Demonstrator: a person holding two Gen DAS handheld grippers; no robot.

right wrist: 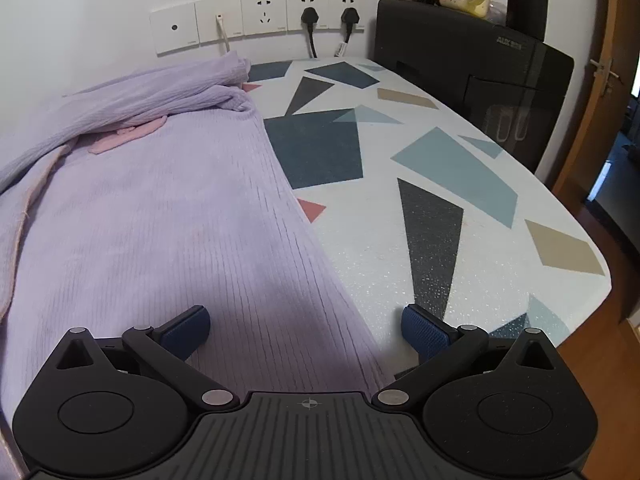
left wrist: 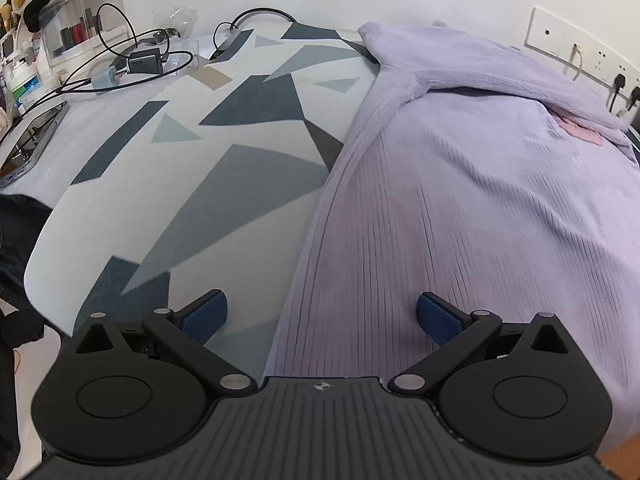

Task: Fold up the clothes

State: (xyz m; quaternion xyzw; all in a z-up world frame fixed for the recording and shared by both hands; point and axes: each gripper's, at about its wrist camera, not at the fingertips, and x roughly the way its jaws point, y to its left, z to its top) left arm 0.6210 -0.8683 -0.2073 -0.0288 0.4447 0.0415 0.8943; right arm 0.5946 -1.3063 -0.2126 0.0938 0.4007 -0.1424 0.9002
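I have both grippers spread wide and empty, each poised low over one side hem of the lilac ribbed garment (left wrist: 460, 200), I judge so as to catch both edges together for a fold. The garment lies flat down the middle of the desk (right wrist: 460, 240), its bunched sleeves and pink trim (right wrist: 120, 138) up by the far edge under the wall sockets (right wrist: 260, 16). My left gripper (left wrist: 322, 316) straddles the garment's left hem, one finger over bare desk; my right gripper (right wrist: 306, 330) straddles the right hem likewise. Neither touches cloth that I can tell.
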